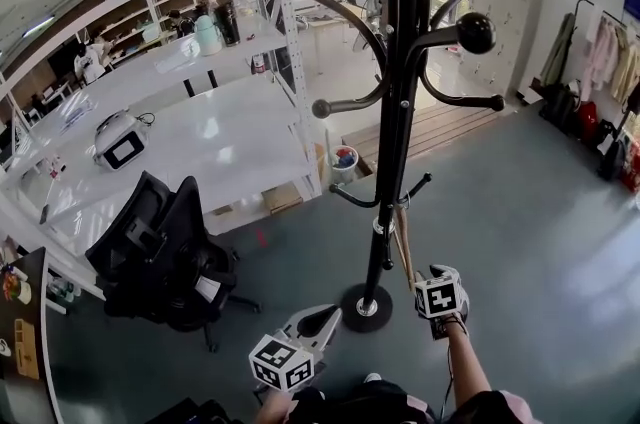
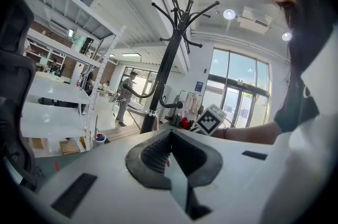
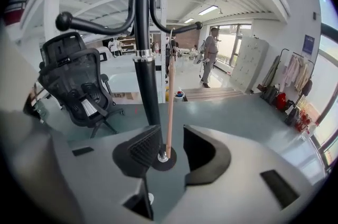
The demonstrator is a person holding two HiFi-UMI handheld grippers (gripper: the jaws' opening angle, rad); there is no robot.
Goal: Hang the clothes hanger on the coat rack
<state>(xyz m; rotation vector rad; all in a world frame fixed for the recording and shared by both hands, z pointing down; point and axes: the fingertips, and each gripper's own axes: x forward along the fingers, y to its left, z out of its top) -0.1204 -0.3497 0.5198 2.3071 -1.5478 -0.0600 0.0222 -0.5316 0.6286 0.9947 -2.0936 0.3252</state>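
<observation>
The black coat rack (image 1: 400,112) stands in front of me on a round base (image 1: 364,308). A wooden clothes hanger (image 1: 403,244) hangs edge-on from one of its low hooks, close beside the pole. In the right gripper view the wooden clothes hanger (image 3: 170,101) runs down between the jaws of my right gripper (image 3: 171,145), which stand open around its lower end with a gap on the right side. My right gripper (image 1: 418,278) sits just right of the base. My left gripper (image 1: 326,315) is lower left of the base, and its jaws (image 2: 170,148) meet with nothing in them.
A black office chair (image 1: 160,257) stands left of the rack. White shelving and tables (image 1: 225,147) fill the back left, with a small bucket (image 1: 345,158) by them. Clothes hang on a rail (image 1: 610,62) at the far right. A person (image 3: 211,54) stands far off.
</observation>
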